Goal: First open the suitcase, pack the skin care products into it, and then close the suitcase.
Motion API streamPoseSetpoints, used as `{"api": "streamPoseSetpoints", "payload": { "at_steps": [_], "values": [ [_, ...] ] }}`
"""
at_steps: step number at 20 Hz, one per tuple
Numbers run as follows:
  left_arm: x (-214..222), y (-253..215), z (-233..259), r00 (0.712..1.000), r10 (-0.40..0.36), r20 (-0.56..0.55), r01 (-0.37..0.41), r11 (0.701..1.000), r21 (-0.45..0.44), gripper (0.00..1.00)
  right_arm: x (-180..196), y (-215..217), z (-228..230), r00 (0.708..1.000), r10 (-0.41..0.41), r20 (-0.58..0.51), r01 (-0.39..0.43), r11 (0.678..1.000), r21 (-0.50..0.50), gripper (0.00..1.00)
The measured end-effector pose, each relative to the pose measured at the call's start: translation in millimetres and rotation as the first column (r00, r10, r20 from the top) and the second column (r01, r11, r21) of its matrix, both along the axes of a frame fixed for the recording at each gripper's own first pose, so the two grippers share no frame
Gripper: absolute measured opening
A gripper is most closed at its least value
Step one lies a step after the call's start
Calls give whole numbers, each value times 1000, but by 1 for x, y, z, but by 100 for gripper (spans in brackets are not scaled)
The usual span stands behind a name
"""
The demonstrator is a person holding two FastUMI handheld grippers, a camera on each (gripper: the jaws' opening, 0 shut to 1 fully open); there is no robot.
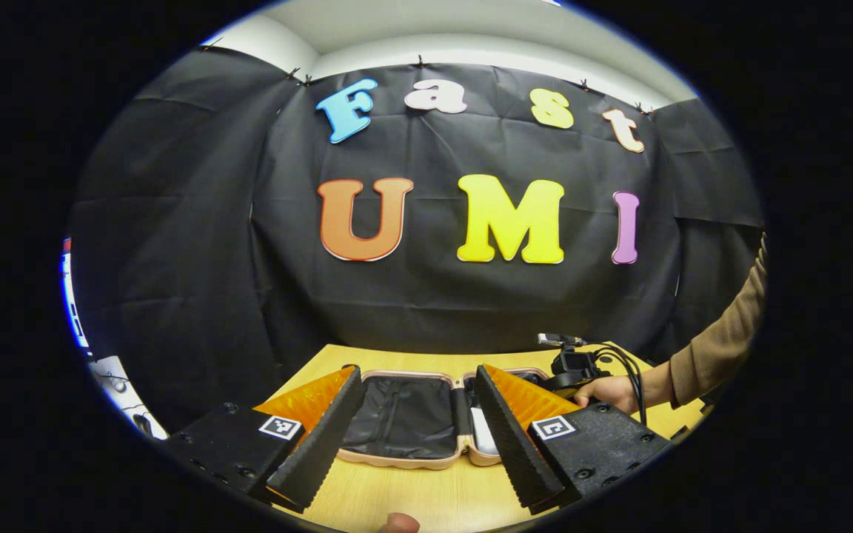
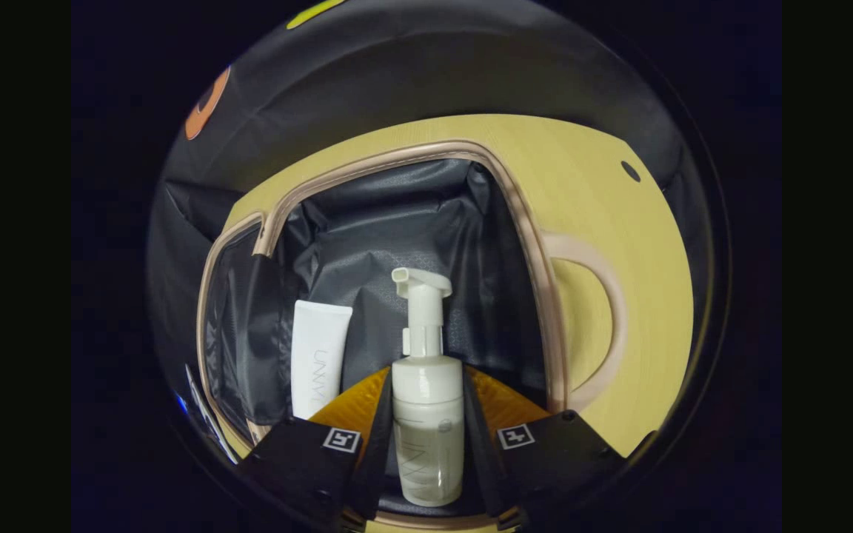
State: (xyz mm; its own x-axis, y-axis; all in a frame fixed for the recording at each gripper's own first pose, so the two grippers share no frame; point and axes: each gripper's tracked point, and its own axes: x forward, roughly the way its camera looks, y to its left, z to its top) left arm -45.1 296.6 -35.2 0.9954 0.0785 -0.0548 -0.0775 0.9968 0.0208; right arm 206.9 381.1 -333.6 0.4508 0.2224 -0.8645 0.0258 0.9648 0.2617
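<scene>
The suitcase [image 2: 523, 244] is already opened flat on the table [image 1: 412, 503]. A white tube [image 2: 317, 355] is laid in its lined half near the hinge edge. A pump bottle [image 2: 426, 414] is pinched by the right gripper [image 2: 426, 437] over that half, not yet released. The left gripper [image 1: 415, 437] is held spread at the table's near edge. Closing is left.

Booth with black cloth walls and a wooden table.
The cloth [image 1: 197, 259] hangs creased, clipped along its top beneath a pale ceiling [image 1: 426, 26]; the light wood table [image 1: 426, 496] stands before it.
</scene>
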Motion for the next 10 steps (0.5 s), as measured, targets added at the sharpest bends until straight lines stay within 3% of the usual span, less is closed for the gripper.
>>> {"api": "streamPoseSetpoints", "payload": {
  "at_steps": [4, 5, 6, 7, 10],
  "values": [
    [7, 34, -16, 998, 52, -35, -54, 997, -55, 97, -1, -1, 13, 1000, -13, 27, 14, 1000, -22, 61],
    [11, 42, -19, 997, 58, -43, -61, 995, -73, 97, -3, -3, 21, 999, -10, 47, 11, 1000, -17, 71],
    [15, 51, -23, 996, 67, -51, -72, 993, -97, 97, -7, 0, 32, 998, 4, 65, -4, 1000, 3, 71],
    [20, 59, -30, 995, 75, -65, -83, 989, -125, 97, -13, -1, 44, 996, 18, 82, -20, 1000, 17, 77],
    [41, 89, -51, 991, 94, -93, -116, 955, -274, 100, -45, -7, 99, 989, 39, 139, -49, 996, 68, 81]
  ]
}}
